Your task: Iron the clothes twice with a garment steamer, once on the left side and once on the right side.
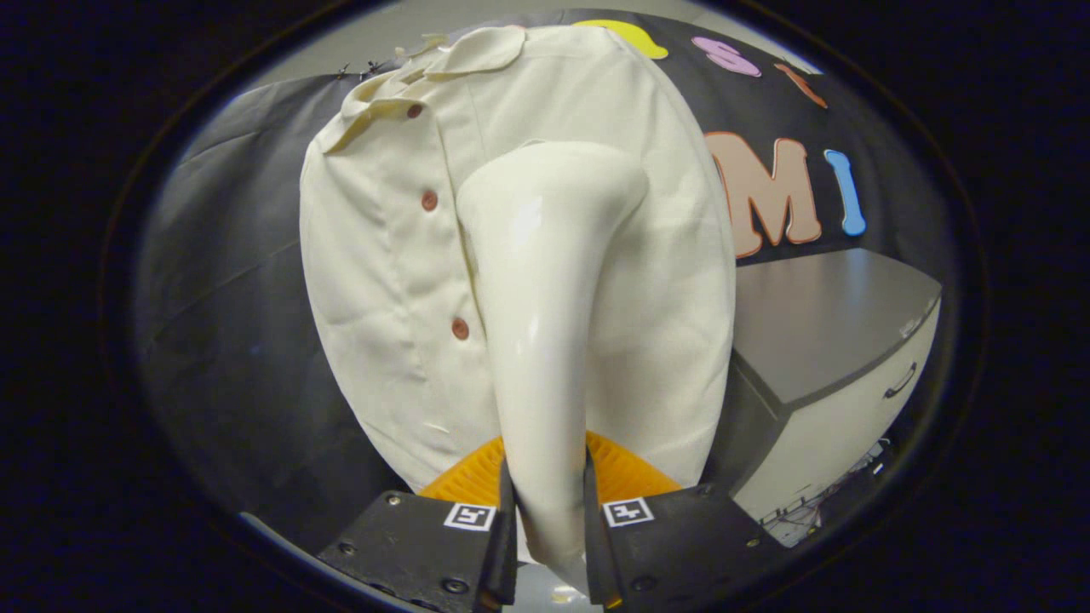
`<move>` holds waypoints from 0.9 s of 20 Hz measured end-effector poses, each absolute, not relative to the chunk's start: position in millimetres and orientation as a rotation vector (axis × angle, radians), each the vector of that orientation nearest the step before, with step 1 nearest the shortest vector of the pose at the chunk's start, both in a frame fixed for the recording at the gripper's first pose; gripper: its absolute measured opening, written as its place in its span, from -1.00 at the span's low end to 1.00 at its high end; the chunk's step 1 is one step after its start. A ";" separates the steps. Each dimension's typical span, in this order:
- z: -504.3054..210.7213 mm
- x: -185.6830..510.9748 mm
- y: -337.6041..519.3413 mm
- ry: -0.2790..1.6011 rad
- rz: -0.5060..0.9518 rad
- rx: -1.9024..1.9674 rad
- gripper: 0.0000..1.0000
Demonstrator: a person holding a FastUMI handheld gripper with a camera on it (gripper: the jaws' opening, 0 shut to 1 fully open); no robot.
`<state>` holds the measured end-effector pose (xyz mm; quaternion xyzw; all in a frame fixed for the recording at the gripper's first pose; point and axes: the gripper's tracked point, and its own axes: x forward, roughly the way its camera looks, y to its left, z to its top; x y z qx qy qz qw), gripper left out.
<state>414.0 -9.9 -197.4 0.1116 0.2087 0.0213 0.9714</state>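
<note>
A cream button-up shirt hangs in front of the black cloth wall, with reddish buttons down its front placket. My gripper is shut on the handle of a glossy white garment steamer. The steamer rises between the two fingers and bends at its head toward the shirt. The head lies against the shirt's right half, just right of the button line at mid height. The face of the head is hidden, so contact with the fabric cannot be confirmed.
A cabinet with a grey top and a white drawer front stands right of the shirt, close to its hem. Loose cables lie at the cabinet's foot. The black cloth wall spreads left of the shirt.
</note>
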 end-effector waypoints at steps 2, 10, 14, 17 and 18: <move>-213.6 410.6 -10.3 0.448 0.047 0.229 -0.37; -267.6 391.8 -12.0 0.544 0.059 0.242 -0.36; -289.0 379.8 -11.5 0.588 0.063 0.236 -0.36; -301.0 368.7 -11.7 0.619 0.065 0.247 -0.36; -301.7 367.1 -12.3 0.621 0.064 0.258 -0.36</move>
